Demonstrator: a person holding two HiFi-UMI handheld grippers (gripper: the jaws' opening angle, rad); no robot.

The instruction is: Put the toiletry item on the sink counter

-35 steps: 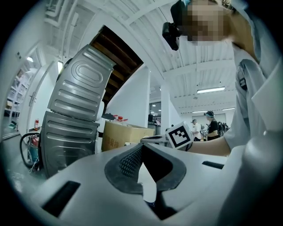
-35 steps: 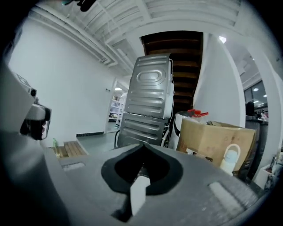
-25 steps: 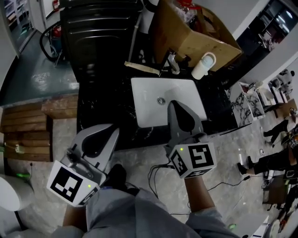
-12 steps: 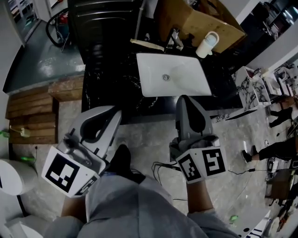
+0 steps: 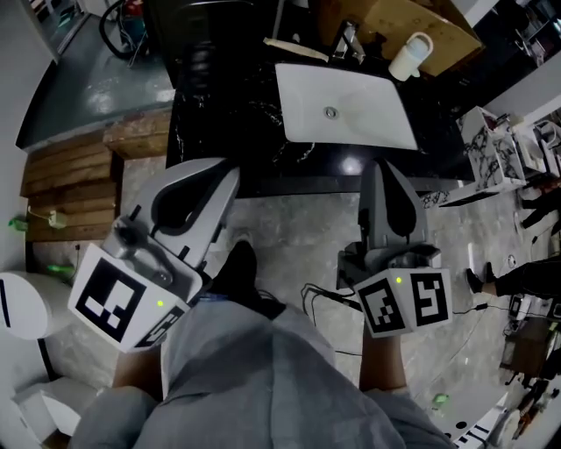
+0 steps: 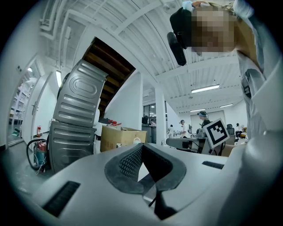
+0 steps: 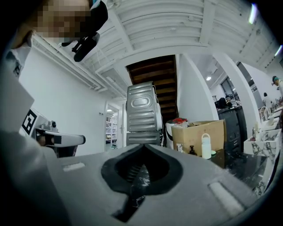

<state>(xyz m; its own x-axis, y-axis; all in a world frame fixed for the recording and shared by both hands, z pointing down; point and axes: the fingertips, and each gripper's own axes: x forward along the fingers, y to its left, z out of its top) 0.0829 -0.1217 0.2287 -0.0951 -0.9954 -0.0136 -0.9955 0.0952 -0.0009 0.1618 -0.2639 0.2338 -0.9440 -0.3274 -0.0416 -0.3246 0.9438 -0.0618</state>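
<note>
A white bottle with a loop handle (image 5: 410, 56) stands on the black sink counter (image 5: 219, 105), right of the faucet (image 5: 349, 42); in the right gripper view the bottle (image 7: 206, 146) rises in front of a cardboard box (image 7: 196, 134). A thin pale stick-like item (image 5: 295, 50) lies behind the white basin (image 5: 368, 118). My left gripper (image 5: 230, 171) and right gripper (image 5: 382, 165) hang over the floor in front of the counter. Both are shut and hold nothing. Close up, the left gripper (image 6: 141, 145) and the right gripper (image 7: 143, 145) show their jaws closed together.
A cardboard box (image 5: 412, 17) sits at the counter's back right. A dark ribbed machine (image 6: 73, 128) stands left of the sink. Wooden steps (image 5: 74, 175) lie to the left, a cable (image 5: 329, 302) on the tiled floor (image 5: 289, 228). People stand in the background at the far right.
Both grippers have drawn back from the sink toward my body. The right one was over the basin's front edge and now hangs over the floor. Both stayed shut.
</note>
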